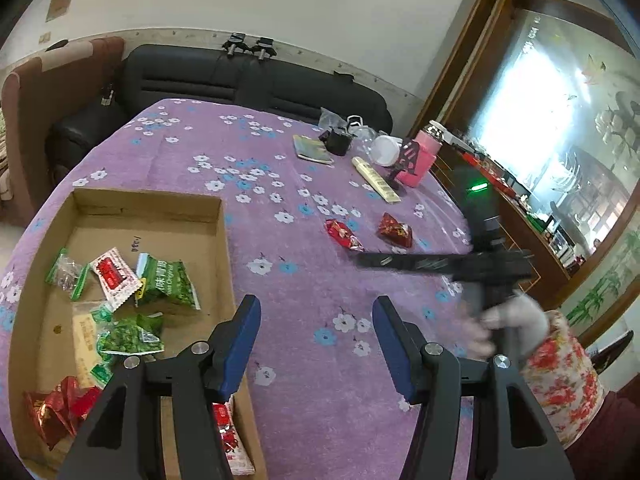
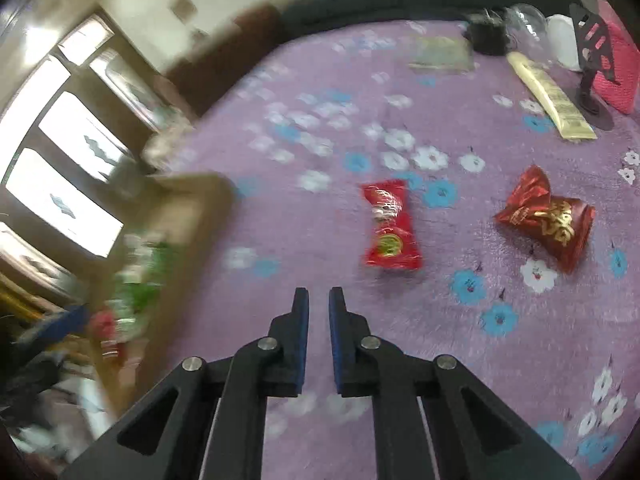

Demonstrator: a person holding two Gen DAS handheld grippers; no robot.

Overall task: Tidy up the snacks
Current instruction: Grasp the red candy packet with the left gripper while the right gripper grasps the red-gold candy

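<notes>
Snack (image 2: 390, 226) just ahead of, seemingly apart from, right tongs (image 2: 319, 300).

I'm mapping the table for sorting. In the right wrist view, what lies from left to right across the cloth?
Cardboard box → red candy wrapper → dark red gold-lettered snack pack. Farther back, toward the right: cream tube, then the pink item at the edge.
</notes>
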